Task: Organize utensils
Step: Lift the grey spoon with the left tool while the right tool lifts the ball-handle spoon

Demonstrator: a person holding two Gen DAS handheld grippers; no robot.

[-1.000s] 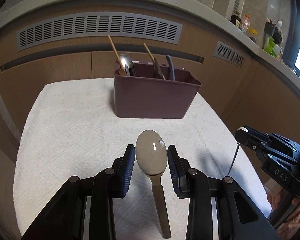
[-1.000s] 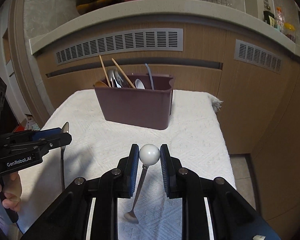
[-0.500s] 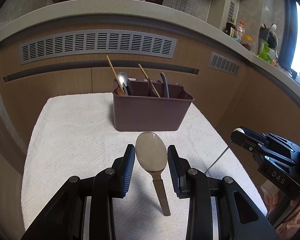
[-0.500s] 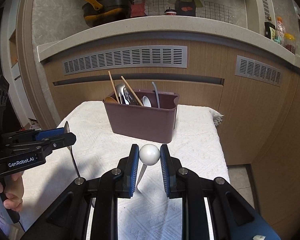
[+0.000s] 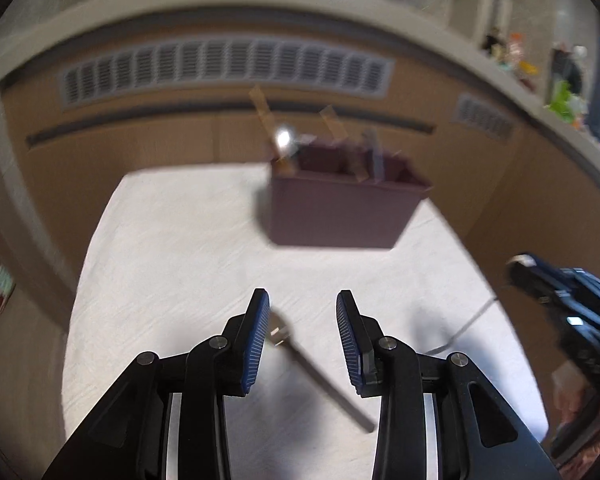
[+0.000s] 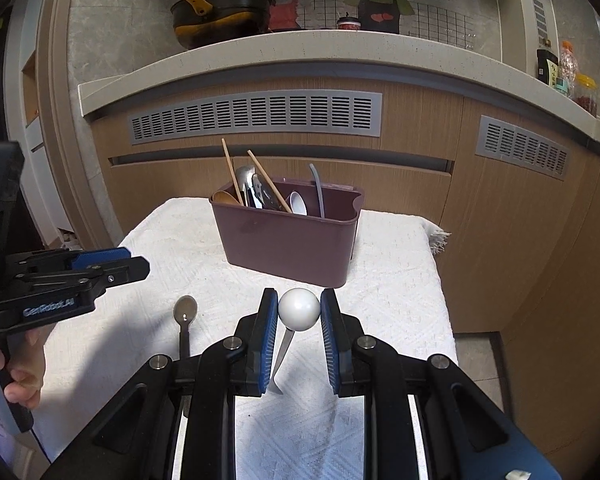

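A maroon utensil caddy stands at the back of the white cloth and holds chopsticks, spoons and other utensils; it also shows blurred in the left wrist view. My right gripper is shut on the white ball end of a thin metal spoon whose shaft hangs down to the cloth. My left gripper is open and empty. A metal spoon lies flat on the cloth below it, and it shows blurred in the left wrist view. The left gripper shows at left in the right wrist view.
The white cloth covers a small table in front of wooden cabinets with grey vents. A counter above carries a black pan and bottles. The cloth's right edge drops to the floor.
My left gripper has let go of the metal spoon, which now lies on the cloth. The left view is blurred by motion. My right gripper has risen a little with its spoon.
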